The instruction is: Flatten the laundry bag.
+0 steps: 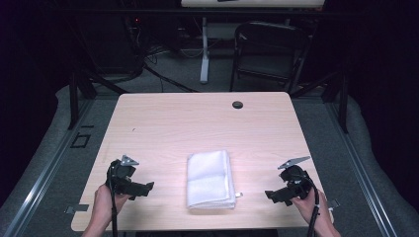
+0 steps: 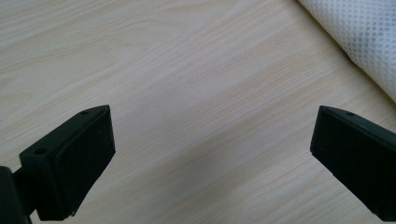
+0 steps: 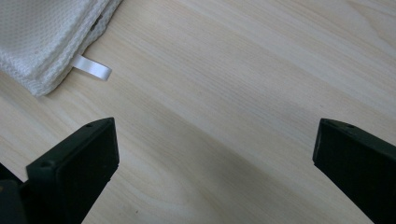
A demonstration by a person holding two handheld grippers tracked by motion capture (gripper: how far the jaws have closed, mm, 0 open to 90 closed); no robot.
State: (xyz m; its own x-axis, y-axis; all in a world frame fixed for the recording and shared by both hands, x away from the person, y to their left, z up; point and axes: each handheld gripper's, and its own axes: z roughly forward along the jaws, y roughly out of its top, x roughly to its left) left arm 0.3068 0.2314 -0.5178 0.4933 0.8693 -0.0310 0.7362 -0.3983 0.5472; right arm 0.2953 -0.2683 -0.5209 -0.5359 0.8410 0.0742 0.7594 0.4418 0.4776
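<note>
Towel: the folded white towel (image 1: pixel 210 179) lies flat on the table (image 1: pixel 197 118), near its front edge, between my two grippers and apart from both.
Left gripper: the left gripper (image 1: pixel 143 188) sits to the towel's left, jaws spread wide over bare wood, nothing between them. In the left gripper view the towel's edge (image 2: pixel 359 42) is off to one side.
Right gripper: the right gripper (image 1: pixel 272 195) mirrors it on the other side, jaws wide and empty.
Tag: a small white loop tag (image 3: pixel 93 68) sticks out from the towel's corner (image 3: pixel 42 84).
Risk 1: I judge the stacked layers could split, if I pinch only the top fold.
Risk 2: the pads could skid on the wood if I come in too flat.
Risk 3: uneven lifts would likely undo the fold.
</note>
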